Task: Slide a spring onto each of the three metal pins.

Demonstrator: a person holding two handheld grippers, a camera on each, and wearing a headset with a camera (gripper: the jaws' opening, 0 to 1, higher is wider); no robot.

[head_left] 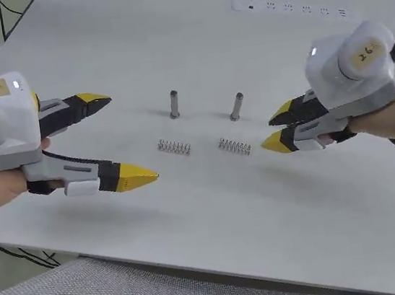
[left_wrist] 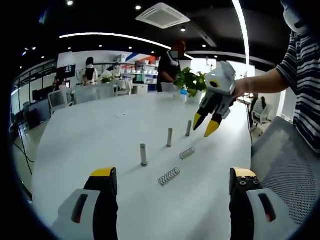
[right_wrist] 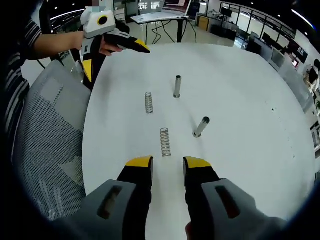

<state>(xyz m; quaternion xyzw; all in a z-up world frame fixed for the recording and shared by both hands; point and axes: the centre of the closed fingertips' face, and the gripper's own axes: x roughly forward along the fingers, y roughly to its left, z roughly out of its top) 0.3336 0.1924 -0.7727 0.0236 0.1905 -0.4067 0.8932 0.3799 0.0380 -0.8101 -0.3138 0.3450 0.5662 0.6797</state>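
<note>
While wide-jawed, left tool (head_left: 130, 136) level above table (head_left: 263, 204).

Three grey metal pins (left_wrist: 169, 137) stood upright in a row. Two coiled springs (left_wrist: 169, 175) lay flat beside them.

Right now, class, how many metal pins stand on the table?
3, upright in a row in the left gripper view: the near pin, the middle pin, and the far pin beside the right gripper. None looks hidden there.
</note>
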